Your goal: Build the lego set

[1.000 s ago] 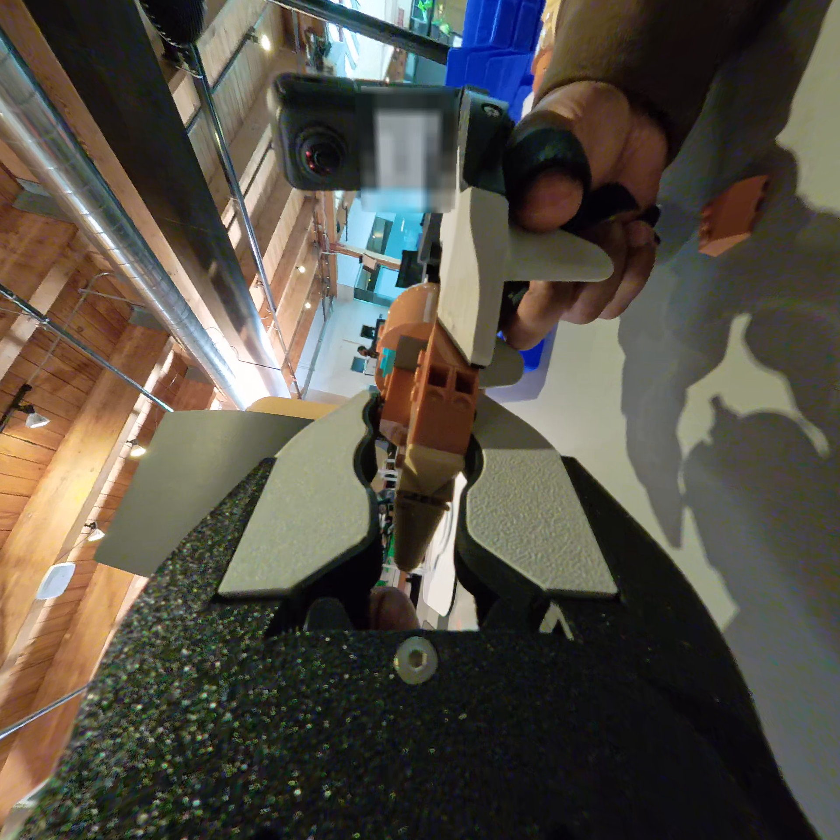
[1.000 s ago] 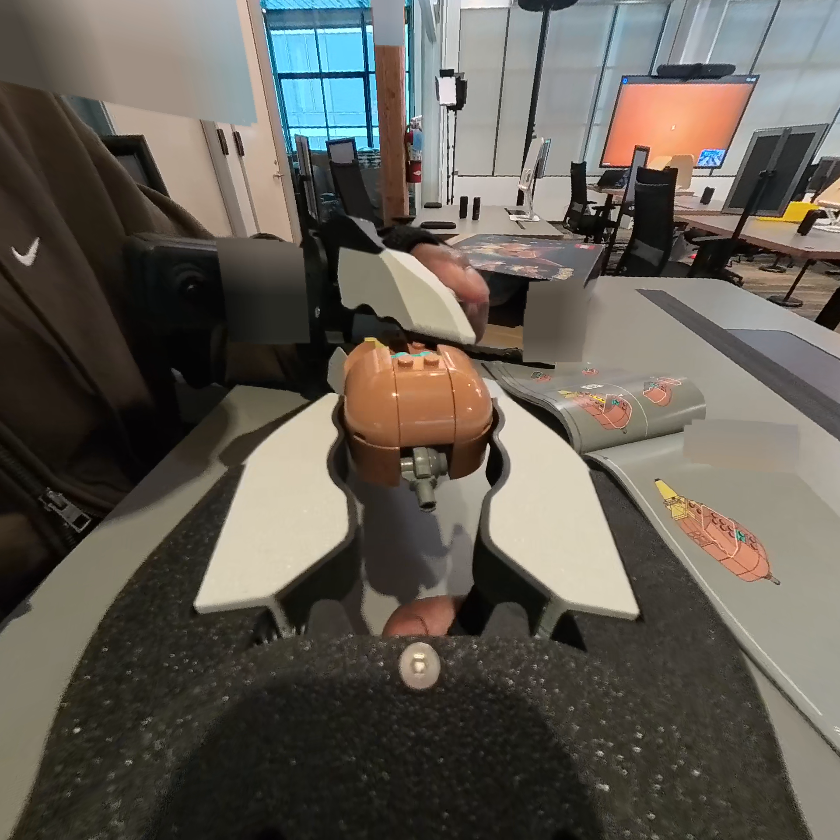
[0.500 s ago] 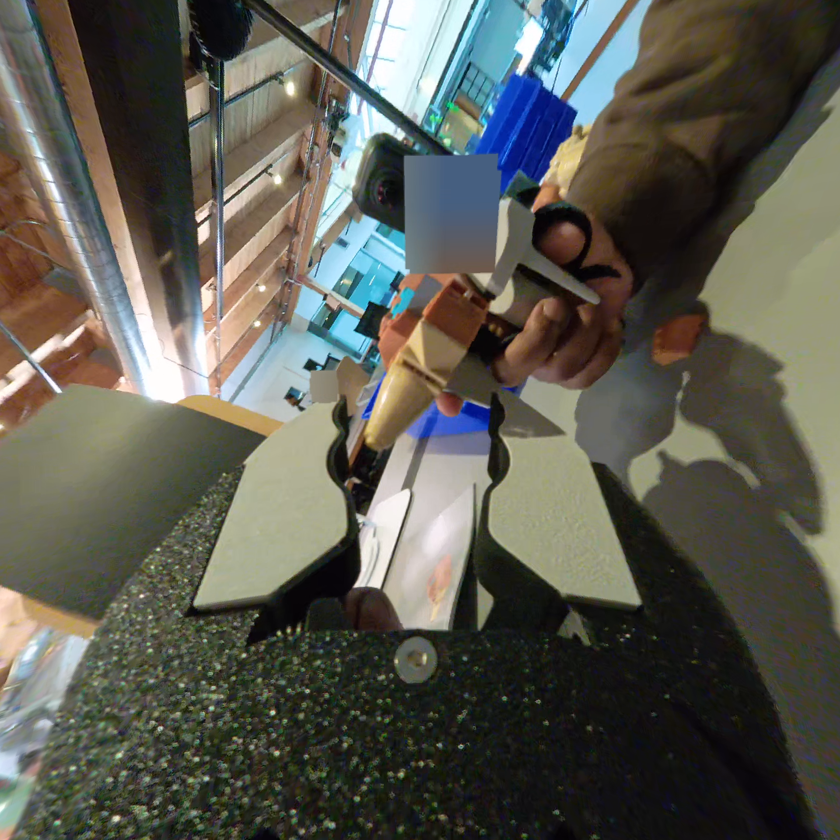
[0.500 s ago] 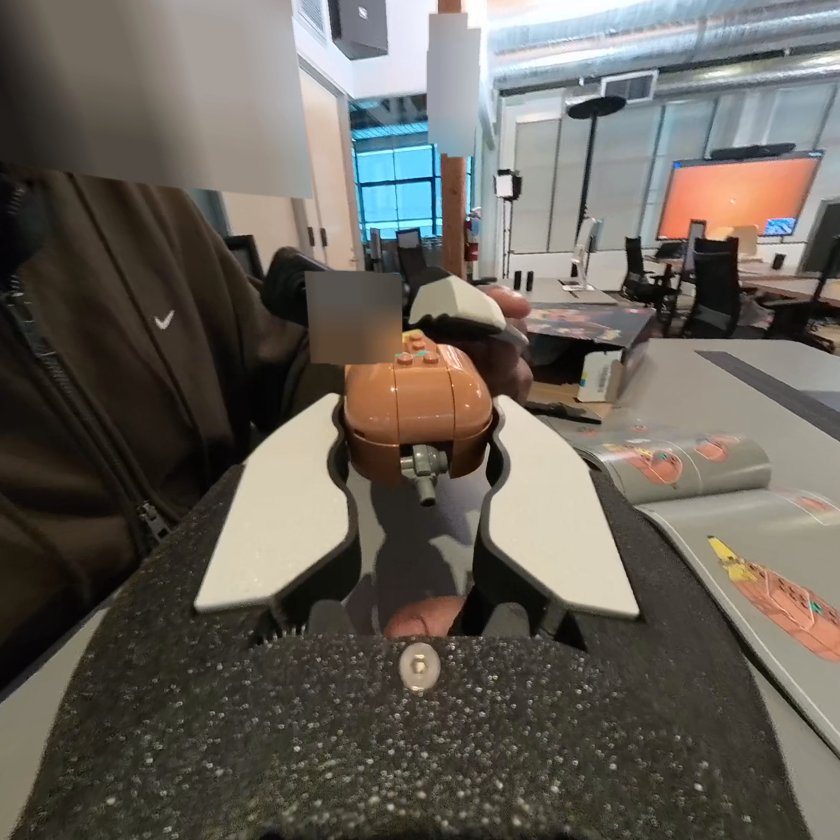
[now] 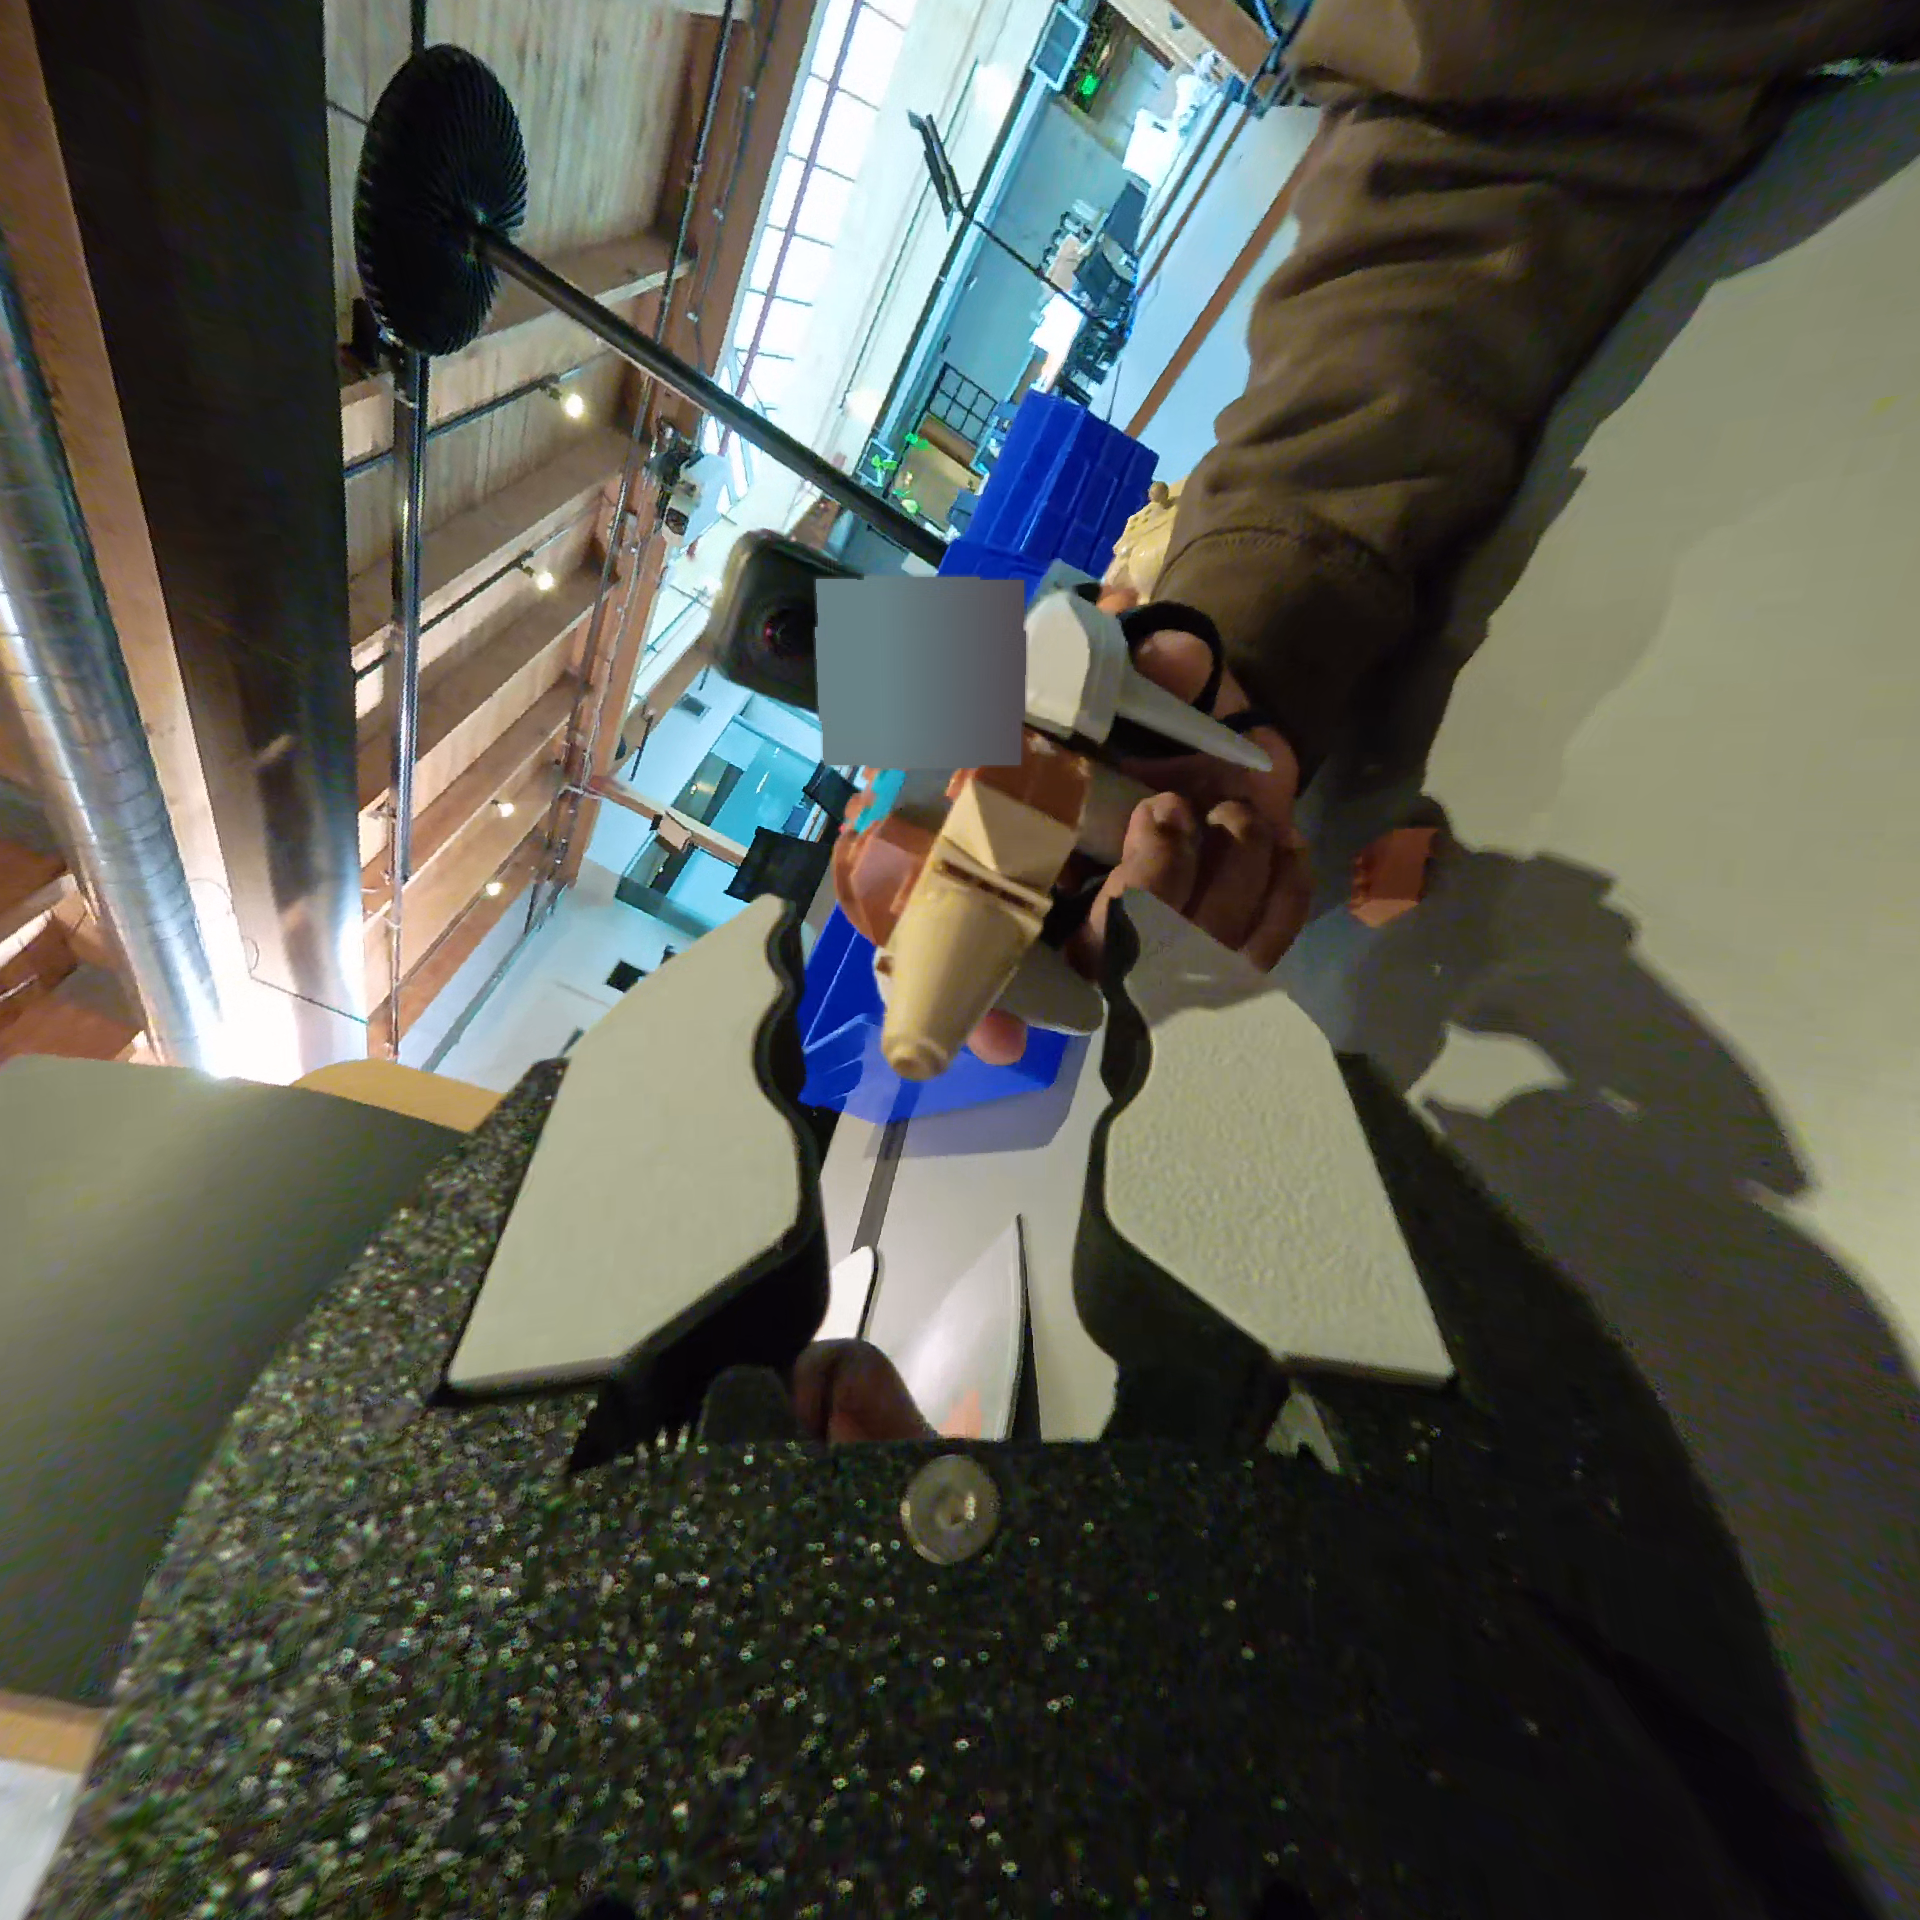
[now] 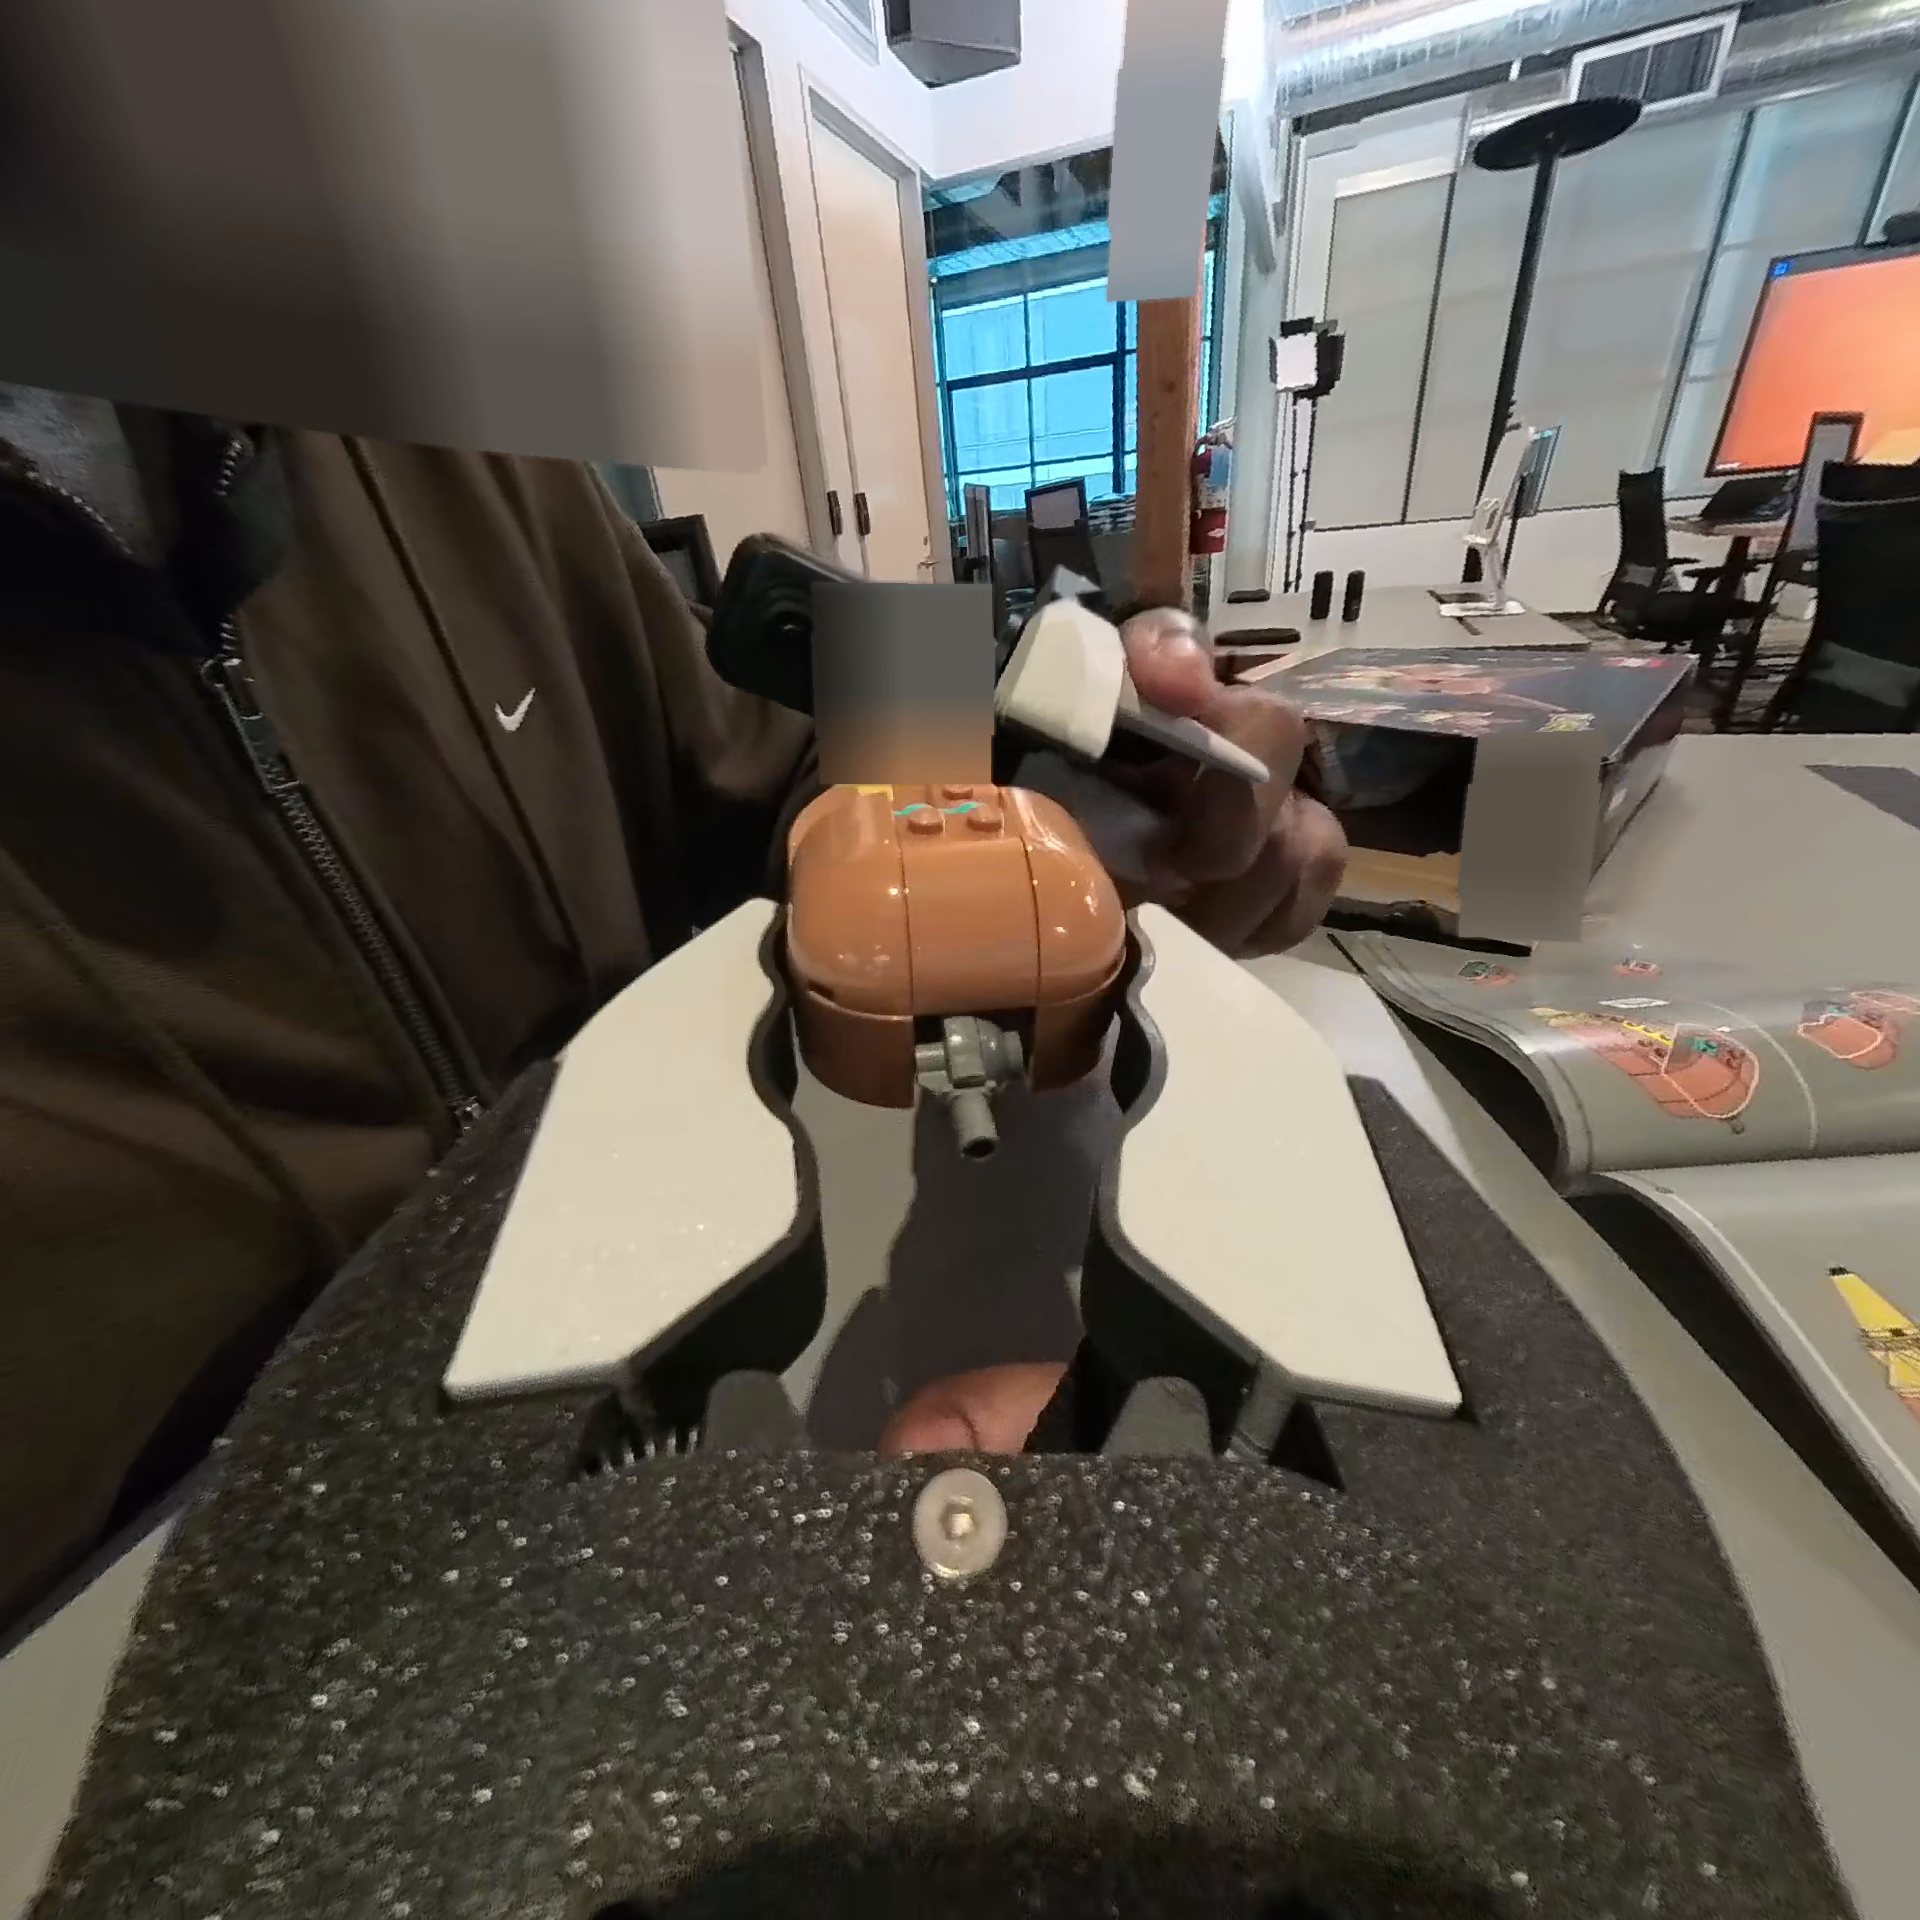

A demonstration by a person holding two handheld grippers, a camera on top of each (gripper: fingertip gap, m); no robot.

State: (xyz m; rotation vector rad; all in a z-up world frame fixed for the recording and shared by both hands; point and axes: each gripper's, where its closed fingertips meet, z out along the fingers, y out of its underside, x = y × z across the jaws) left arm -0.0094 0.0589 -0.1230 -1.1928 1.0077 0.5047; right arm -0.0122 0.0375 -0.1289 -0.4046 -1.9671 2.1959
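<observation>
grey table, right hand-held gripper clamping brown lego model, left hand-held gripper agape, empty

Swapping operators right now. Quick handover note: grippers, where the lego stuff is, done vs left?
Right gripper: shut on the brown lego model, held above the table; a grey pin sticks out at its near end.
Left gripper: open, empty, its fingers short of the model's tan nose cone.
Instruction booklet lies open at right, the set's box behind it; one loose orange piece sits on the table.
Done: hull with nose assembled. Left: further pieces per the booklet; how many, cannot tell.
</observation>
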